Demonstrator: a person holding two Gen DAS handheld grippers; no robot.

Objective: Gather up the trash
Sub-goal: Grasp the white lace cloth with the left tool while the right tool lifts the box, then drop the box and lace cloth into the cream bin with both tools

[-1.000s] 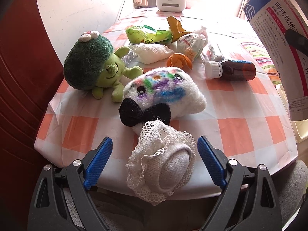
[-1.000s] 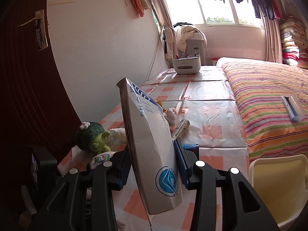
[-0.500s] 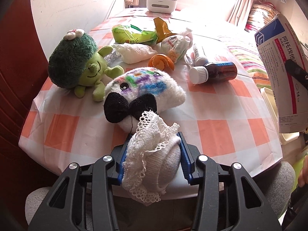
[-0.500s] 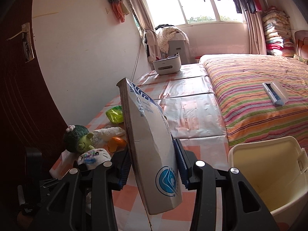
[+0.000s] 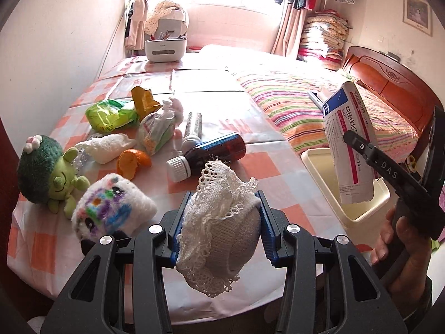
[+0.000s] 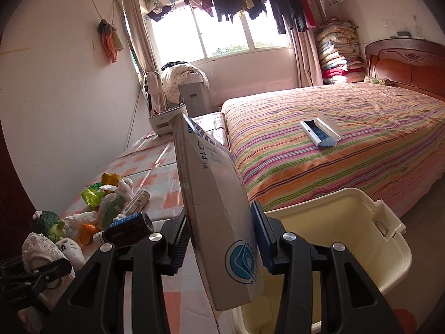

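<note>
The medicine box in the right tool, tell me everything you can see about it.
The medicine box is a flattened white cardboard carton with a blue corner logo, red stripe, Chinese print and the number 14. It stands roughly upright, slightly crumpled, clamped near its lower end by the right tool, whose blue pads press both faces. It hangs above the cream bin beside the table; nothing else touches it.

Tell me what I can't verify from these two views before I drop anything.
- Bin floor, right wrist view: hidden by medicine box and right gripper.
- Colourful plush lower part, left wrist view: behind left gripper.
- Lace sock underside: out of sight.
- Brown bottle label: too small.
</note>
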